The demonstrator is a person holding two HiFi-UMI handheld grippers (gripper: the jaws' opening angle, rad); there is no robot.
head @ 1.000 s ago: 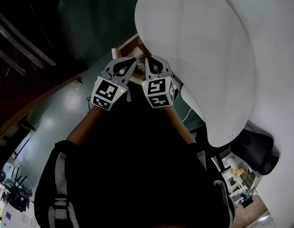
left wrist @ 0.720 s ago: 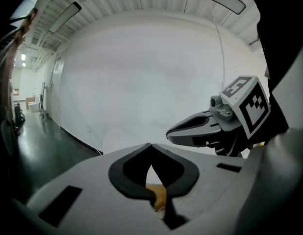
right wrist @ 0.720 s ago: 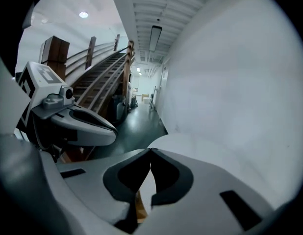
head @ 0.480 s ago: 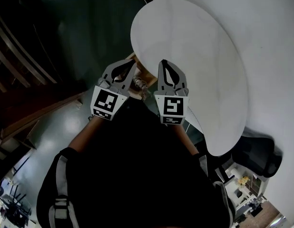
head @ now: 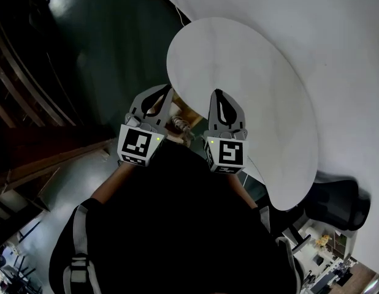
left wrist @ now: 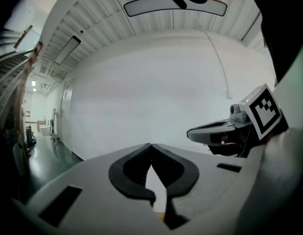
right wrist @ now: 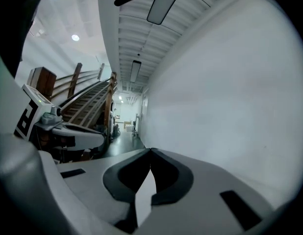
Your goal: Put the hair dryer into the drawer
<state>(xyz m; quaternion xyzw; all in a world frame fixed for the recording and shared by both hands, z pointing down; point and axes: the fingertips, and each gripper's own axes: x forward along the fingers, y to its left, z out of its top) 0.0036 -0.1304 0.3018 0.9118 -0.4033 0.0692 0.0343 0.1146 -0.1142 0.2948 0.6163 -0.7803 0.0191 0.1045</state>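
Markers point(head: 139, 144) in black squares, left tool point(head: 167, 89) closed, empty, right tool point(head: 217, 92) closed, empty

Left gripper point(head: 167, 88) and right gripper point(head: 217, 92) are light grey, their fingers point(left wrist: 88, 185) lined black. Each cube point(head: 140, 144) bears black-and-white square markers. The worktop point(head: 251, 84) is white, the floor point(head: 110, 35) dark green, and the person's top point(head: 177, 225) black.
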